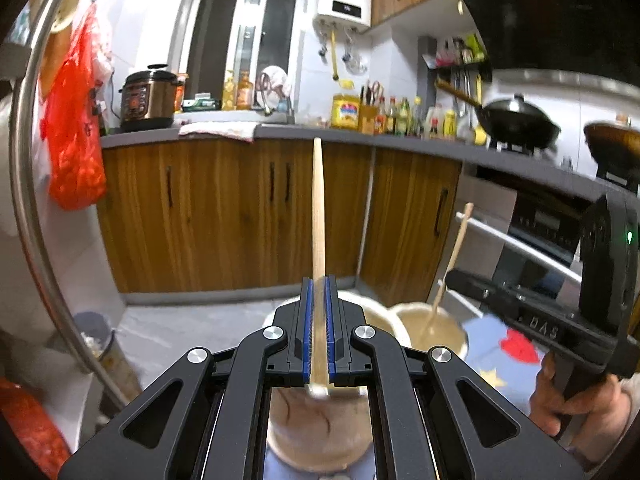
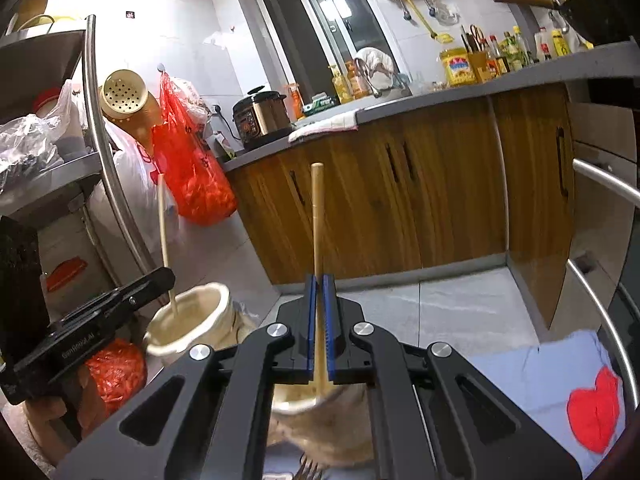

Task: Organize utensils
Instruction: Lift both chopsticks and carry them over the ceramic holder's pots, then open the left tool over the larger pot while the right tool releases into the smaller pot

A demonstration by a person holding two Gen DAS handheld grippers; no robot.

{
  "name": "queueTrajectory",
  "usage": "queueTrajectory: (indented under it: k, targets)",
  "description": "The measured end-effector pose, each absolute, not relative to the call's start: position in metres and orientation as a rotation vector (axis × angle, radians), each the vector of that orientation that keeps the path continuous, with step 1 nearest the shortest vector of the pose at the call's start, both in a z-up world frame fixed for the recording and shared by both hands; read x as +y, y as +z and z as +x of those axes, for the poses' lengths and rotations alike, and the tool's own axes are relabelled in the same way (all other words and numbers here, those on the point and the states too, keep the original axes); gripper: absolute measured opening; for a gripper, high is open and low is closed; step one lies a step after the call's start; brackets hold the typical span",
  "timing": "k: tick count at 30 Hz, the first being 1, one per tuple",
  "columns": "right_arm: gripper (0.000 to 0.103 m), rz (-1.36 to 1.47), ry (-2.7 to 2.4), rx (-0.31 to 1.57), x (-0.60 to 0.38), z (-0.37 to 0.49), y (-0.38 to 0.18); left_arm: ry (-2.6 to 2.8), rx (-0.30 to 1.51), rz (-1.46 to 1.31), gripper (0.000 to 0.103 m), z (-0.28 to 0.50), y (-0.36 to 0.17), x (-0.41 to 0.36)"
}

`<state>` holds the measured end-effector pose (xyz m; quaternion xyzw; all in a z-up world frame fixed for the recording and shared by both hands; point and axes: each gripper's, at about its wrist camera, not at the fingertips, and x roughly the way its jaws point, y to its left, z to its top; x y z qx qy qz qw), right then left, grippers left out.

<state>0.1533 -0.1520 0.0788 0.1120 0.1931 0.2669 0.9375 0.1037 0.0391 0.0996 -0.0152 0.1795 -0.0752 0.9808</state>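
Observation:
My left gripper [image 1: 319, 280] is shut on a pale wooden utensil handle [image 1: 319, 208] that stands upright. Its lower end hangs over a beige holder cup [image 1: 320, 432]. To the right, my right gripper [image 1: 452, 276] holds a second wooden utensil [image 1: 454, 256] whose lower end dips into another beige cup [image 1: 430, 332]. In the right wrist view, my right gripper [image 2: 319, 278] is shut on that wooden utensil [image 2: 317, 216], above its cup [image 2: 296, 400]. At left there, the left gripper [image 2: 168, 274] holds its utensil [image 2: 163, 224] in the other cup [image 2: 188, 320]. Fork tines [image 2: 310, 470] show at the bottom edge.
Both cups stand on a blue cloth [image 2: 540, 380] with a red heart. Wooden kitchen cabinets [image 1: 224, 208] under a grey counter lie ahead. A red plastic bag [image 1: 74, 136] hangs at left by a metal rack post [image 2: 104, 140]. A bin [image 1: 100, 340] stands on the floor.

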Motion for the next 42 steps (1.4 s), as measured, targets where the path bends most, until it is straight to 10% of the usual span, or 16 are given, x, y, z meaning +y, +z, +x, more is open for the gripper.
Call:
queueTrajectory:
  k: [15,24,37,42]
  targets:
    - [0.000,0.211,0.596,0.438,-0.147,0.146,0.069,-0.131,0.434,-0.031,0.007,0.103,0.087,0.038]
    - [0.002,0.221,0.587,0.452,-0.148,0.141,0.074,-0.133,0.402,-0.024,0.043,0.093,0.098,0.037]
    - [0.086,0.154,0.544,0.402,-0.175,0.080,0.104,-0.085,0.386,0.013,0.092,0.040,0.115,0.029]
    - [0.098,0.111,0.510,0.359,-0.188,0.044,0.108,-0.057,0.402,-0.003,0.097,0.015,0.115,0.023]
